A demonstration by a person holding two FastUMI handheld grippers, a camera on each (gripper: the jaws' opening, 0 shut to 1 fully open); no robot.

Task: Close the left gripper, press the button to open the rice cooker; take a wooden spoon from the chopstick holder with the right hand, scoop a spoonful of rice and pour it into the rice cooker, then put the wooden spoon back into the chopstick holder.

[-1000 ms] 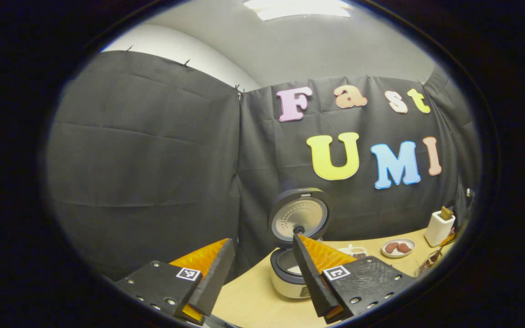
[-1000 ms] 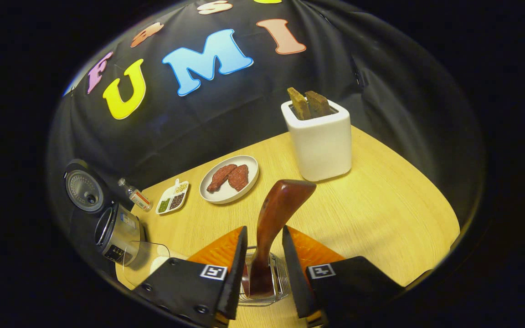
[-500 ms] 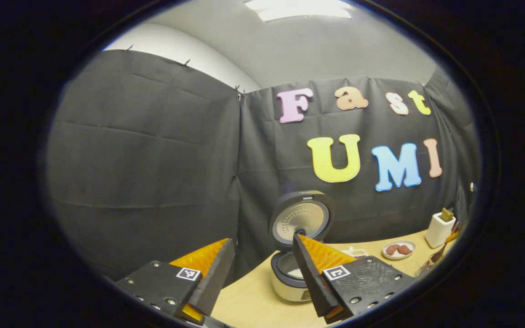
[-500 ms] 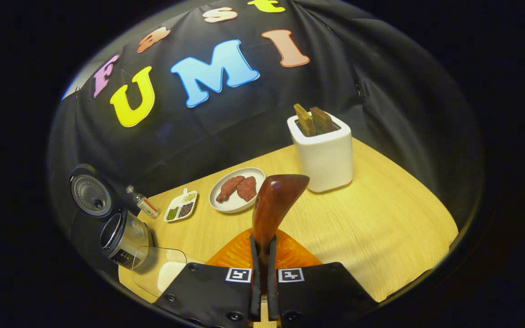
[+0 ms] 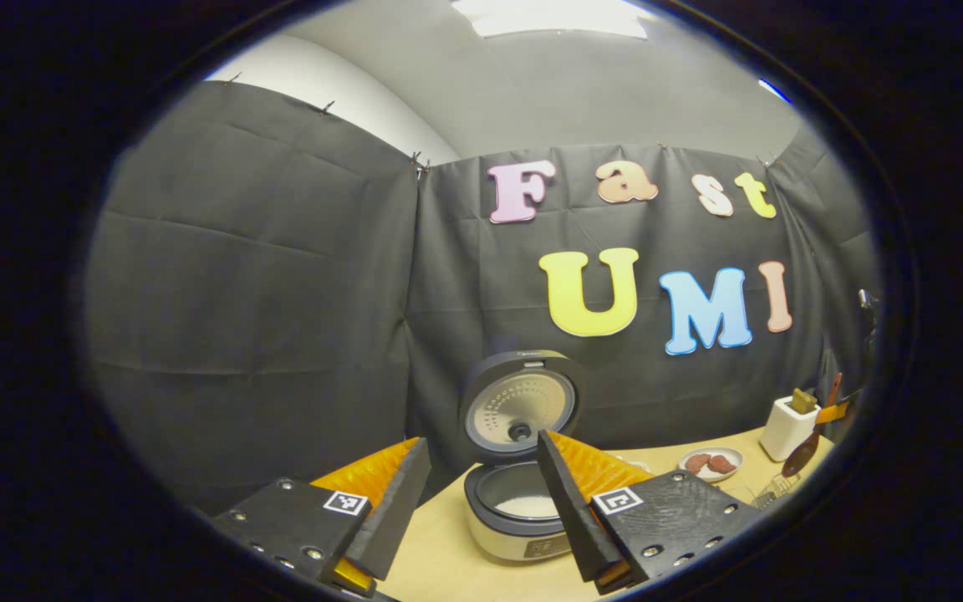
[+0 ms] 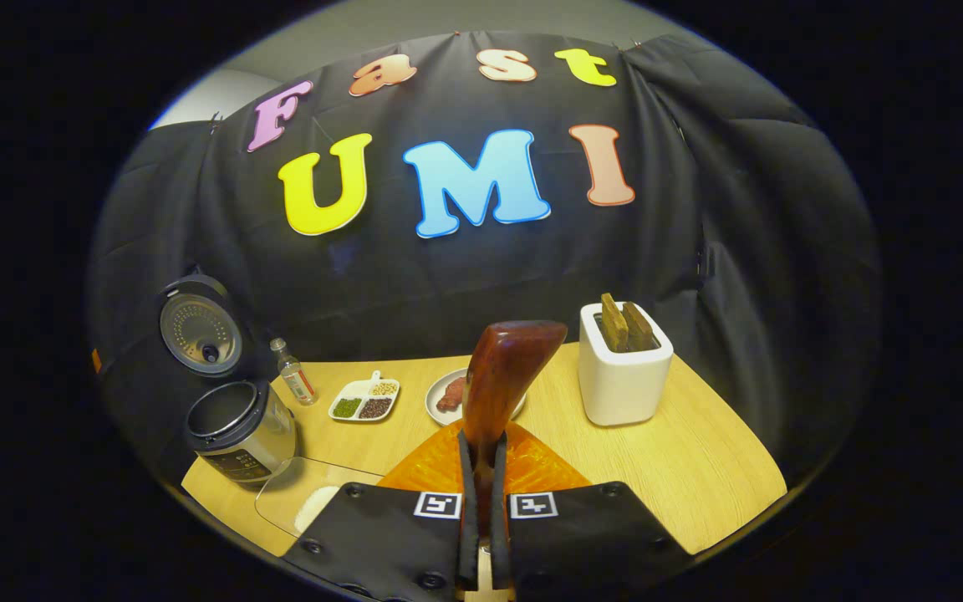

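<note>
Gripping wooden spoon [image 6: 500, 380] handle, right tool [image 6: 482, 502] has both fingers pressed on it, spoon upright above bench [image 6: 699, 468]. Left tool [image 5: 481, 493] fingers wide apart, nothing btwn, held w/ rice cooker [image 5: 519, 510] seen past them. Cooker lid [image 5: 522, 405] up, pot w/ white contents showing. In right gripper view cooker [image 6: 239, 431] at bench's left edge, clear rice container [image 6: 306, 506] just beside it. White toaster [image 6: 622, 376] w/ bread right of spoon.

Left gripper [image 5: 481, 493] jaws apart, rice cooker [image 5: 519, 518] lid up
</note>
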